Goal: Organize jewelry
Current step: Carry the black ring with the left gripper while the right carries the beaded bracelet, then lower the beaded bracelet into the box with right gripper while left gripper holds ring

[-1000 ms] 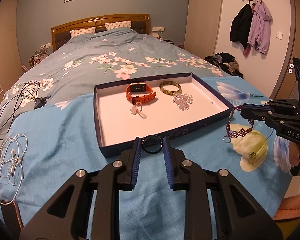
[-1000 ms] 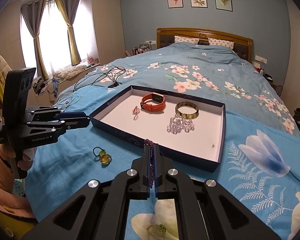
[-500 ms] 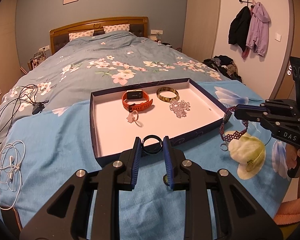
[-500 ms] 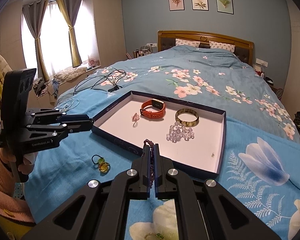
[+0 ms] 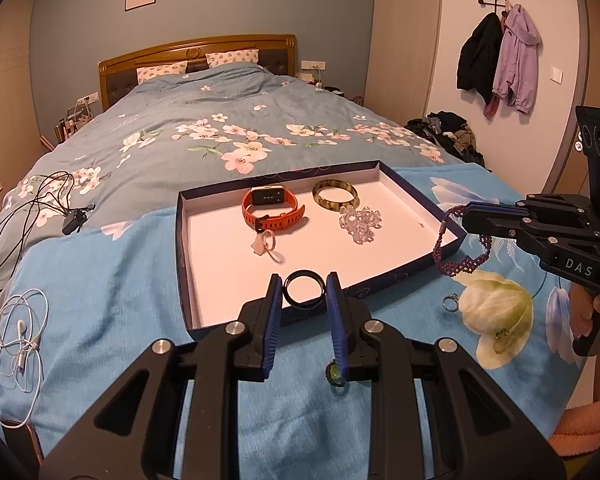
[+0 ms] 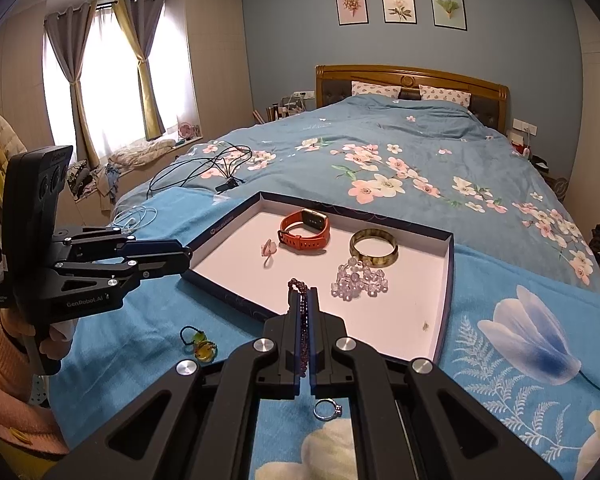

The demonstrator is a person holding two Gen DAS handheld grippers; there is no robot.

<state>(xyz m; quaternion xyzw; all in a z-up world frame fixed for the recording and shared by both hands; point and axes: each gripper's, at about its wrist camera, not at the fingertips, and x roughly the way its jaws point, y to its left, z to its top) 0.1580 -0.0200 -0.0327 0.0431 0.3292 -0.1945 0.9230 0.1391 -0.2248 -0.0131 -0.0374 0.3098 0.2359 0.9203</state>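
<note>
The black ring (image 5: 304, 289), a plain glossy band, sat clamped between the left gripper (image 5: 305, 294)'s 2 blue pads above the tray (image 5: 182, 256)'s near edge. The right gripper (image 6: 305, 320) was clenched on a purple beaded bracelet (image 6: 302, 322), dangling past the tray's right corner. Only the right view showed a silver ring (image 6: 327, 409) beneath it. Both grippers tilted downward.

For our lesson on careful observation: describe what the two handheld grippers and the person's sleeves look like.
Both grippers are matte black angular frames with silver round bolts. The left gripper has blue ribbed finger pads and white "GenRobot.AI" lettering on its side. The right gripper reads "DAS". Each carries a black camera block. The sleeves are salmon-pink knit.
</note>
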